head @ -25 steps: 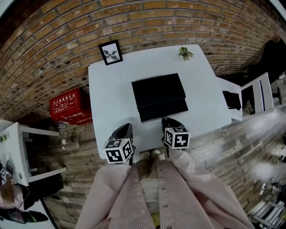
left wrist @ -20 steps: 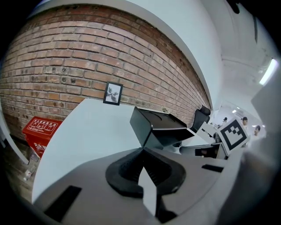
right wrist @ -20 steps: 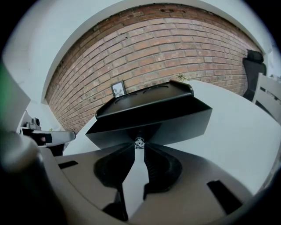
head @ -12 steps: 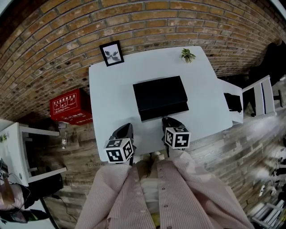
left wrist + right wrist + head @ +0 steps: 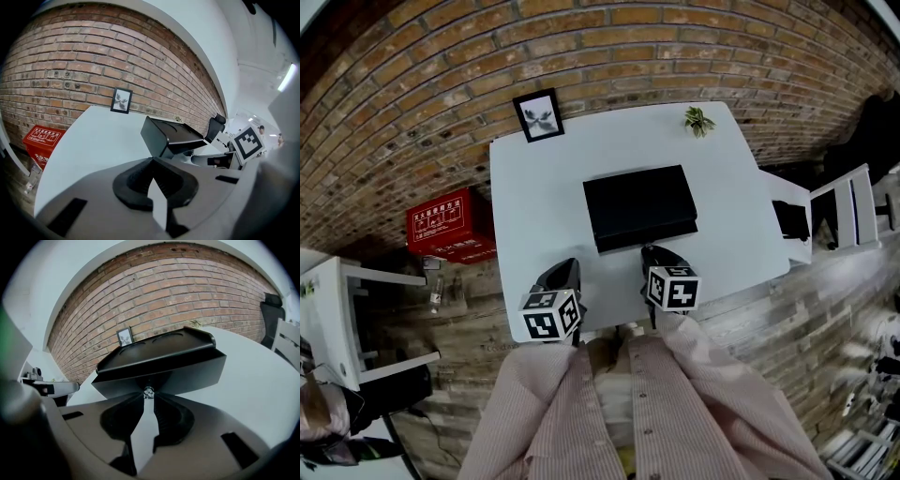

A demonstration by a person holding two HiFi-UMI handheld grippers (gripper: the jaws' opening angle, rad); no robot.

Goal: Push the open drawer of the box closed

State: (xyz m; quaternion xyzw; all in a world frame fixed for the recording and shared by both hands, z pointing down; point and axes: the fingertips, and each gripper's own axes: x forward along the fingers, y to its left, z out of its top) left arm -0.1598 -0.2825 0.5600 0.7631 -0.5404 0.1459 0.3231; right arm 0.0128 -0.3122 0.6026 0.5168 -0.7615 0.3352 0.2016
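A black box [image 5: 637, 197] is set near the middle of a white table [image 5: 534, 216], with its drawer [image 5: 645, 236] drawn out a little way from the side nearest the person. The right gripper [image 5: 651, 253] is held at the drawer front; in the right gripper view its jaws are seen pressed together, nothing gripped between them, and their tips are placed just below the small knob [image 5: 149, 392] at the middle of that front. Whether the tips are touching the knob cannot be told. The left gripper [image 5: 566, 268] is held above the near edge of the table, apart from the box and to its left; its jaws are likewise closed on nothing, as shown in the left gripper view, where the box is seen ahead and to the right. A framed picture [image 5: 538, 115] and a small plant [image 5: 698, 119] are stood at the far edge of the table, against a brick wall [image 5: 609, 47]. A red case [image 5: 450, 223] is seen on the floor beside the table.
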